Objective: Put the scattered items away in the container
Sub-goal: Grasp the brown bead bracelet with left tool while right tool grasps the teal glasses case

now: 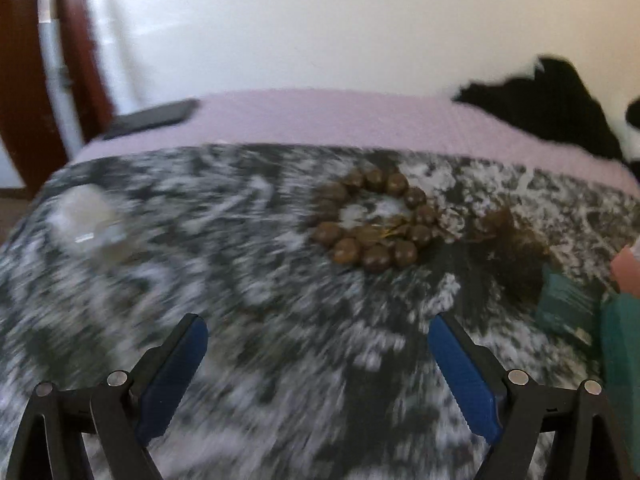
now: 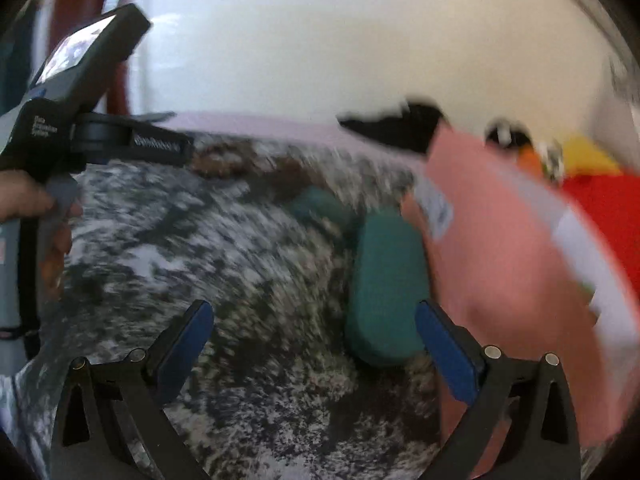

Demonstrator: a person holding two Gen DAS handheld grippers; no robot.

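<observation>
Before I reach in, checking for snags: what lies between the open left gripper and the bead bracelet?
In the left wrist view, only bare patterned cloth lies between the left gripper and the bead bracelet.

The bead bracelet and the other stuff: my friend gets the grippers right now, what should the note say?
Left gripper: open, holding nothing, aimed at the brown bead bracelet, which lies loose on the speckled cloth.
Right gripper: open, holding nothing, just beside the green oblong item.
Pink box stands to the right of the green item.
A blurry clear object lies far left.
Done: nothing visibly packed.
Left: all of it.
</observation>
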